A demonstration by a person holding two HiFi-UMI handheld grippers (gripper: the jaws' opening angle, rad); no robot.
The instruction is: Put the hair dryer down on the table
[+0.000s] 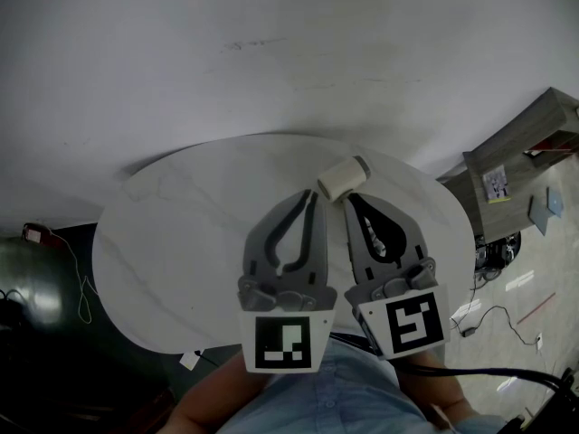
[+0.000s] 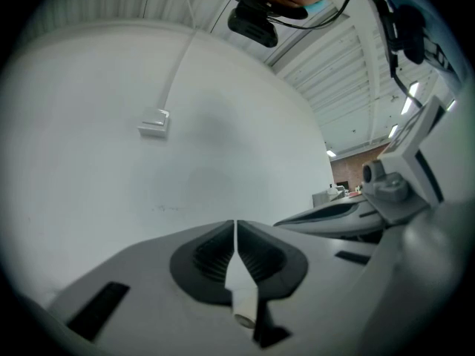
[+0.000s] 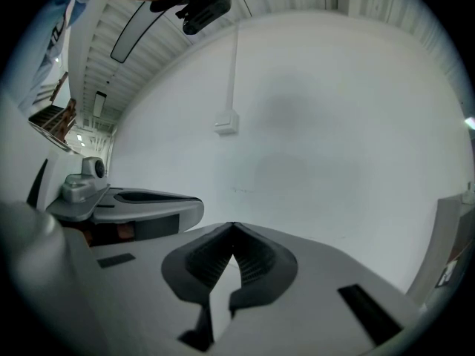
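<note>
The hair dryer (image 1: 342, 179), a short cream cylinder with a grey end, lies on the round white marble table (image 1: 181, 233) toward its far side. In the head view my left gripper (image 1: 310, 193) and right gripper (image 1: 350, 197) are held side by side in front of me, their tips just short of the dryer. Both are shut with nothing between the jaws. Each gripper view faces the white wall: the left gripper (image 2: 235, 222) and the right gripper (image 3: 234, 225) show closed tips, and the dryer is out of sight in both.
A wall box with a conduit (image 2: 154, 122) hangs on the white wall. Grey shelving (image 1: 525, 152) stands at the right, with cables on the floor (image 1: 493, 319). A dark rounded object (image 1: 27, 283) sits left of the table.
</note>
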